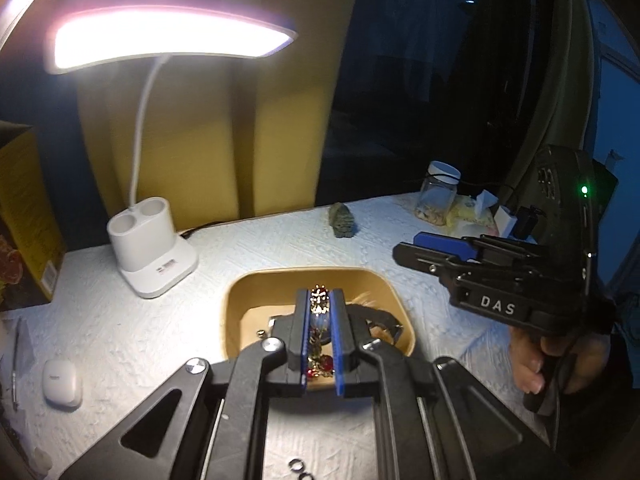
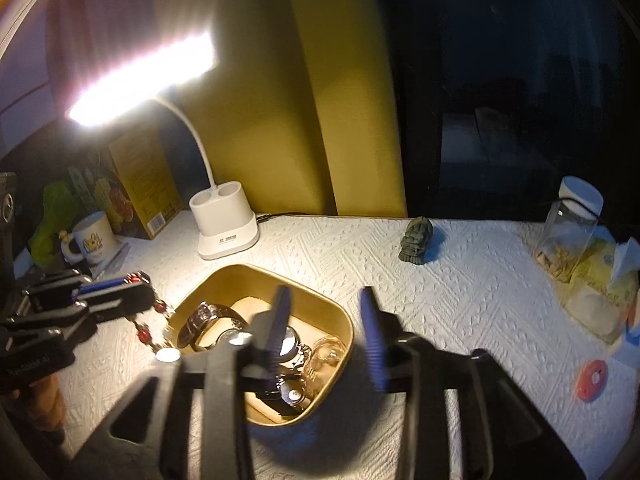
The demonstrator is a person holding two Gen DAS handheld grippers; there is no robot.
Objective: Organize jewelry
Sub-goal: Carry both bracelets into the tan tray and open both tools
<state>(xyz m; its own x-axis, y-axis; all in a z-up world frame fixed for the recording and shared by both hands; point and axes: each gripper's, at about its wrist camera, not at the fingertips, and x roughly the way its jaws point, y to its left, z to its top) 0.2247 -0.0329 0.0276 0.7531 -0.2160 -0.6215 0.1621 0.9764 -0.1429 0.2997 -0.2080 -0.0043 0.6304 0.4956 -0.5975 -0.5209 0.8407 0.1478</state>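
Note:
A tan tray (image 1: 240,300) (image 2: 344,320) sits mid-table and holds watches (image 2: 204,320) and other small pieces. My left gripper (image 1: 319,300) is shut on a gold bracelet with red stones (image 1: 318,364); in the right wrist view the bracelet (image 2: 146,330) hangs from that gripper (image 2: 148,280) just left of the tray's rim. My right gripper (image 2: 326,300) is open and empty, blurred, above the tray's right half. In the left wrist view it (image 1: 400,250) hovers to the right of the tray.
A lit white desk lamp (image 1: 154,254) (image 2: 226,228) stands behind the tray. A small stone figure (image 2: 418,242), a clear jar (image 2: 568,224), a mug (image 2: 90,240), a yellow box (image 2: 140,188), a red disc (image 2: 590,380), a white case (image 1: 62,386) and small rings (image 1: 298,466) lie around.

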